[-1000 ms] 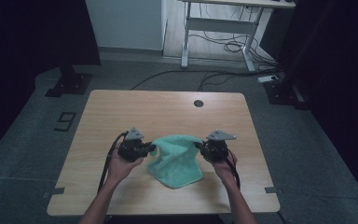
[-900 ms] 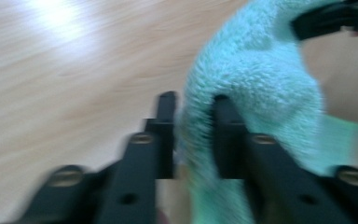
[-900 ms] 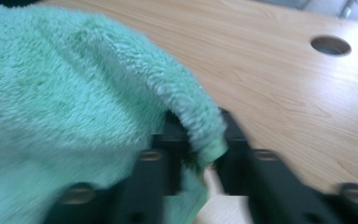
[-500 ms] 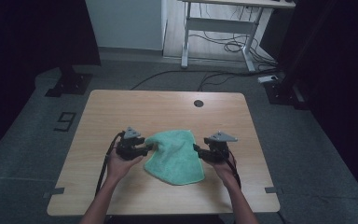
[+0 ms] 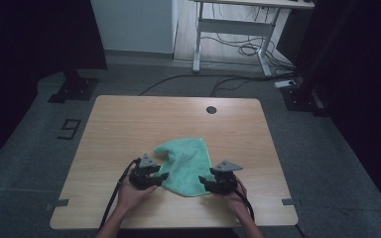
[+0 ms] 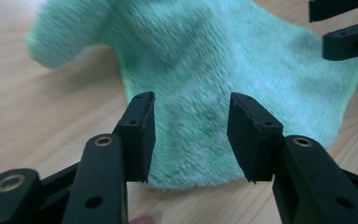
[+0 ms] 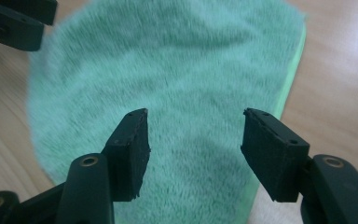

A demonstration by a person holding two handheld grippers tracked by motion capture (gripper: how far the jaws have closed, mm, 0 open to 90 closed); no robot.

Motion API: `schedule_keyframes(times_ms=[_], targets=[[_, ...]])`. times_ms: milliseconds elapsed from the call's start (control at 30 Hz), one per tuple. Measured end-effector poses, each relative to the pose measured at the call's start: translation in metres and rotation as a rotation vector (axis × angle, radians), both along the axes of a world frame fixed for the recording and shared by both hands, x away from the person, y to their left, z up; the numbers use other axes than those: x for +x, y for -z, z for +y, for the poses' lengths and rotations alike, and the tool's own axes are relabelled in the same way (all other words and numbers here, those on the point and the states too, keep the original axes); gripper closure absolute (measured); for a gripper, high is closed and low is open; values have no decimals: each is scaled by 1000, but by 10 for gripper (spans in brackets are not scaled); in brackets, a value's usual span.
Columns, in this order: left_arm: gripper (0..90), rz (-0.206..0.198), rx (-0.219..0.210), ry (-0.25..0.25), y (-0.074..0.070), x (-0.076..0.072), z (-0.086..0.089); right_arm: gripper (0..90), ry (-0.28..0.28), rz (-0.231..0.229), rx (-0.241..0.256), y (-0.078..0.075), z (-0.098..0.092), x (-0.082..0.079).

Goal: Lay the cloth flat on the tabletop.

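Green cloth [image 5: 186,166] flat on the table [image 5: 129,124], between my two claws.

My left claw [image 6: 190,137] has its jaws apart over the cloth's near edge; my right claw [image 7: 193,149] also stands open, above the cloth, whose lighter hem runs just past its right jaw. Bare wood lies open beyond the cloth and out to both sides. A "9" [image 5: 69,129] is marked on the floor, far off past my left claw.

Wooden table [image 5: 129,124]; green cloth [image 5: 188,161] lying flat near front edge.
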State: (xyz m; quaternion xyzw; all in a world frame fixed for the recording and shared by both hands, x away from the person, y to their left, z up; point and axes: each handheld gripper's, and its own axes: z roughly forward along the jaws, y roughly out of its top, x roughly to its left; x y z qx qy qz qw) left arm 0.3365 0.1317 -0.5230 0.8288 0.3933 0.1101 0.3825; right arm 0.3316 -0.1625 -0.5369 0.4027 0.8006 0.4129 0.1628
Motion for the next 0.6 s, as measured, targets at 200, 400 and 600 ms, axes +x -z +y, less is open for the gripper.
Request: schedule_keyframes(times_ms=[200,400,600], targets=[[548,18,37,7,8,-2,-4,426,-12,3,-59,10,6,-1],[614,38,35,0,14,-2,-4,465,-4,3,-80,14,5,-1],[723,28,33,-6,17,-5,-3,571,7,-8,-79,14,2,-2]])
